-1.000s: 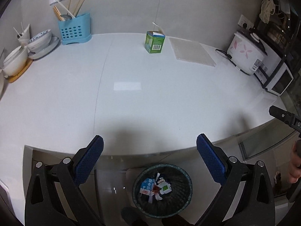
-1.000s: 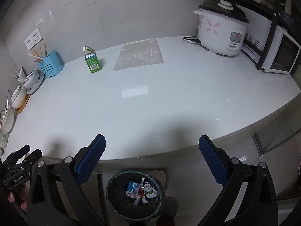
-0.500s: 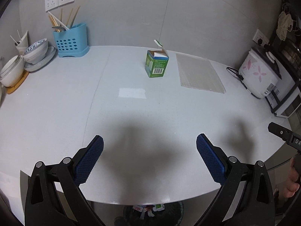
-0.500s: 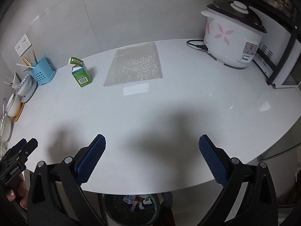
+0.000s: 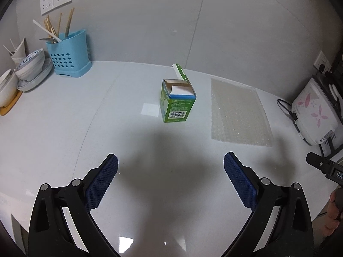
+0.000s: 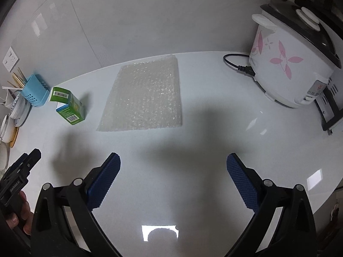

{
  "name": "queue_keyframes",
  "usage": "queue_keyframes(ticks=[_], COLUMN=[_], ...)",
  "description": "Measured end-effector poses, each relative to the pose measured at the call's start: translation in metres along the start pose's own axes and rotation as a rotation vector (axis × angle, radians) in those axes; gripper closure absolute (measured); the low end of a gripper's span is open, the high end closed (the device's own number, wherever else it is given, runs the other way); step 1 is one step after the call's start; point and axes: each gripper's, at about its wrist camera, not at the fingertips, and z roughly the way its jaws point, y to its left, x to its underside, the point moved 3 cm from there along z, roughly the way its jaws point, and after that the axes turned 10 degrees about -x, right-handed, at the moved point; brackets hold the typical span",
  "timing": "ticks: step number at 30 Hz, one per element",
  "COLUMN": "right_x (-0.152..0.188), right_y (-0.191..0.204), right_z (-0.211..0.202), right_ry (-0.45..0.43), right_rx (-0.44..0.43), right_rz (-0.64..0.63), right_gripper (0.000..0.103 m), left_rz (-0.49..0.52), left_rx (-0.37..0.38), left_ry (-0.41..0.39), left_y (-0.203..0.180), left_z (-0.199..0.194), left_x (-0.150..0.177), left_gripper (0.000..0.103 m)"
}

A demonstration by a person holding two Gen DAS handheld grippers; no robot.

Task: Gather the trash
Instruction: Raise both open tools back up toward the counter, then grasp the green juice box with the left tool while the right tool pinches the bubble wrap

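Note:
A small green carton (image 5: 177,102) with its top flap open stands upright on the white counter (image 5: 64,128), ahead of my left gripper (image 5: 170,180), which is open and holds nothing. In the right wrist view the green carton (image 6: 69,107) sits far left. A flat sheet of bubble wrap (image 6: 144,95) lies straight ahead of my right gripper (image 6: 173,180), also open with nothing between its blue pads. The bubble wrap (image 5: 239,112) lies to the right of the carton in the left wrist view. The trash bin is out of view.
A blue utensil holder (image 5: 68,53) with chopsticks and stacked bowls (image 5: 30,68) stand at the back left. A white rice cooker (image 6: 293,64) with a black cord (image 6: 238,64) sits at the right, with a black rack (image 6: 331,111) beside it. A hand (image 6: 20,212) holds the other gripper's handle.
Both grippers have moved forward over the counter toward the carton and the bubble wrap. The trash bin under the counter edge has dropped out of view. Both stay open.

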Motion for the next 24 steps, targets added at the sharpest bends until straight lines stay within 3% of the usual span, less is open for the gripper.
queue_keyframes(ticks=[11, 24], right_x=[-0.052, -0.090], right_y=[0.007, 0.009], right_z=[0.068, 0.138], right_ry=[0.080, 0.197], right_rx=[-0.003, -0.017], right_rz=[-0.004, 0.086], right_gripper=[0.008, 0.008], left_rz=[-0.018, -0.042], left_rx=[-0.026, -0.088], left_ry=[0.038, 0.032], left_y=[-0.026, -0.033], left_z=[0.065, 0.108], left_x=[-0.035, -0.064], left_gripper=[0.006, 0.007])
